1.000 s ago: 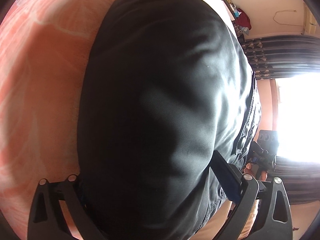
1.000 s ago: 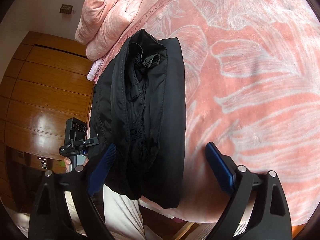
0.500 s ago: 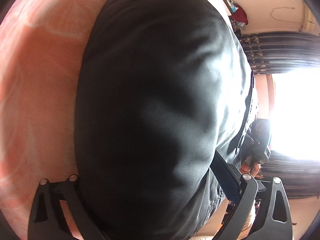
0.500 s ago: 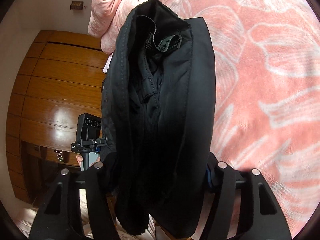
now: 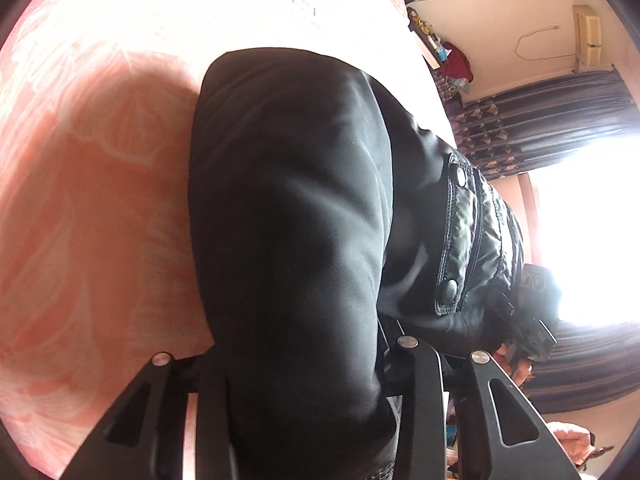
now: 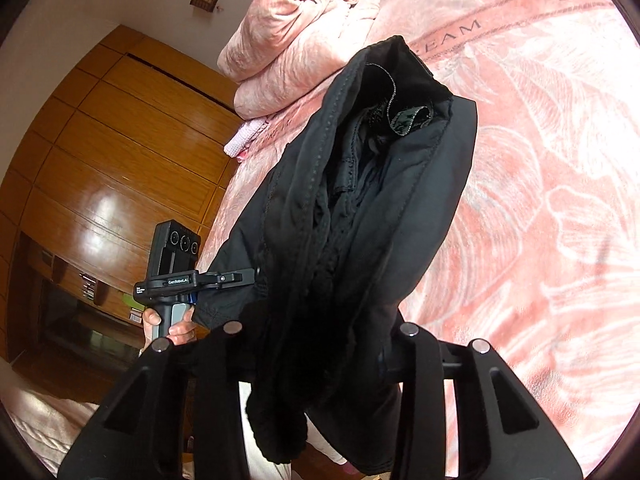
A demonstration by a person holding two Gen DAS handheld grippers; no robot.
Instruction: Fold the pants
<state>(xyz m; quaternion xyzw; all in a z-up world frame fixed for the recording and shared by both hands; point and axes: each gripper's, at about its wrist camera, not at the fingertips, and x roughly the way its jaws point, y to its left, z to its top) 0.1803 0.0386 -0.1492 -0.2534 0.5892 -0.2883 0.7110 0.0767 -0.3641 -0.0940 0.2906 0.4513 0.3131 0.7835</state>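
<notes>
Both grippers, left gripper and right gripper, are pinching the soft, limp black pants, jaws just closed, sagging toward six o'clock.

We're in a bedroom of a lived-in home. Under us a bed is spread with a pink floral bedcover, and we catch lettering woven across it. A rolled pink quilt is bundled at the far end. To one side we see glossy wooden wardrobe panels catching the light, with a switch plate on the white wall above. Swinging to the other view, dark patterned curtains frame a blazing bright window, a wall shelf is crowded with small household items, and an air conditioner is mounted high on the cream wall.
</notes>
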